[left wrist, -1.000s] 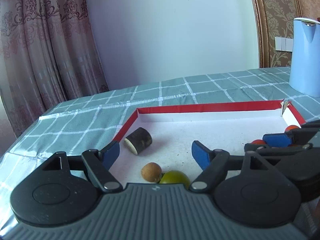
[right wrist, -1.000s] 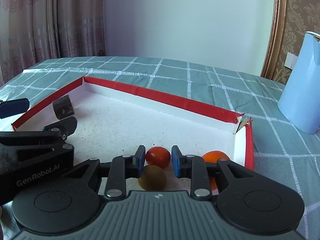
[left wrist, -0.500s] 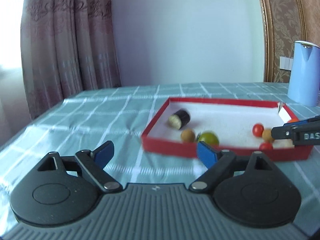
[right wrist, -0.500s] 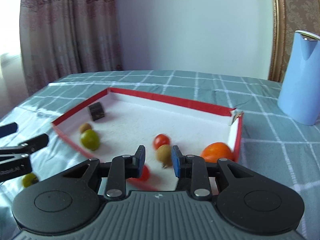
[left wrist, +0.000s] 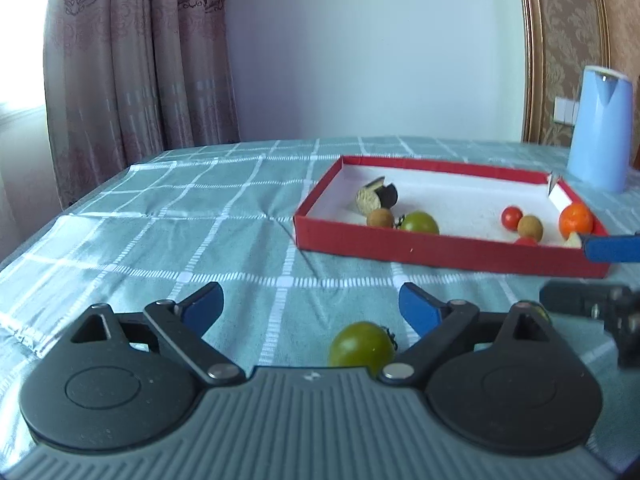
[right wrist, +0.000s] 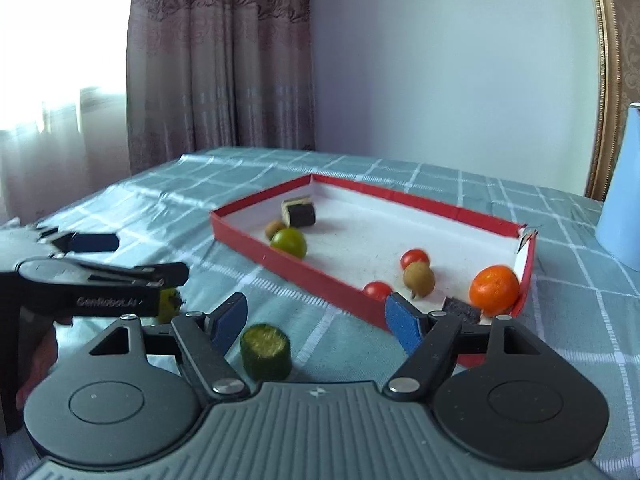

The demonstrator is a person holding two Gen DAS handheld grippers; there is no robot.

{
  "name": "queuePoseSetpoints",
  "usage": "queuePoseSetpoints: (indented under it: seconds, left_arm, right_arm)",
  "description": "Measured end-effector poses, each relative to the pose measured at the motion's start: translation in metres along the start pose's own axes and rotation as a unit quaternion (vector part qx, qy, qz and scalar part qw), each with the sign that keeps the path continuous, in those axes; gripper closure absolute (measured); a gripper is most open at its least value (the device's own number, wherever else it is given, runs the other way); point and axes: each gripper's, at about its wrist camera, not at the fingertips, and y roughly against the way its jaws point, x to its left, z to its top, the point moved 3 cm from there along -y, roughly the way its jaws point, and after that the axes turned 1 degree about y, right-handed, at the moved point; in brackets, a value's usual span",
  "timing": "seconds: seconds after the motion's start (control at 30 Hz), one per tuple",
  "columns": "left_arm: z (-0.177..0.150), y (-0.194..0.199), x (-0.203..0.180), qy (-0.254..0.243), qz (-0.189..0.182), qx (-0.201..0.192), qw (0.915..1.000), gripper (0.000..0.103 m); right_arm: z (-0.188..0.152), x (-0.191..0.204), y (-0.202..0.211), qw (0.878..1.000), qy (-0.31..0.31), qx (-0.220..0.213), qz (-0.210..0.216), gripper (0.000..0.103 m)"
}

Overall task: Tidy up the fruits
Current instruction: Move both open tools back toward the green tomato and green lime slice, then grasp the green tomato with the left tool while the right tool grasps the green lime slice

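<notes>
I see the shallow red cardboard tray (right wrist: 280, 258) on checked cloth, holding round tomatoes, an orange (right wrist: 495, 291) and dark cut chunks. Near its front wall lie a green tomato (left wrist: 362, 347) and a green cylindrical slice (right wrist: 266, 351). My left gripper (left wrist: 310, 306) and right gripper (right wrist: 316, 318) have just been opening; jaws wide, gripping nothing.

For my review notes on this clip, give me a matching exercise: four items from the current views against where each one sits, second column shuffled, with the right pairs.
Items:
1. orange
2. cucumber piece
3. green tomato
4. blue kettle

Places:
A. on the cloth between the left gripper's open fingers
B. inside the red tray, at its right-hand end
C. on the cloth between the right gripper's open fingers
D. standing on the cloth beyond the tray

Pairs: 1-B, 2-C, 3-A, 4-D
</notes>
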Motion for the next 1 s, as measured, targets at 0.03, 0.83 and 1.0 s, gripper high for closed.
queuePoseSetpoints:
  seconds: [0.03, 0.83, 1.0]
  left_arm:
    - [-0.001, 0.000, 0.000, -0.001, -0.001, 0.000, 1.0000, 0.009]
    - [-0.004, -0.004, -0.003, -0.002, -0.032, 0.027, 0.9991, 0.005]
    - [-0.010, -0.004, -0.002, 0.005, -0.077, 0.061, 0.9951, 0.005]
  right_arm:
    - [-0.002, 0.002, -0.002, 1.000, 0.005, 0.007, 0.001, 0.027]
    - [-0.015, 0.017, -0.023, 0.998, 0.030, 0.050, -0.001, 0.072]
    - [-0.015, 0.014, -0.025, 0.998, 0.023, 0.055, -0.003, 0.072]
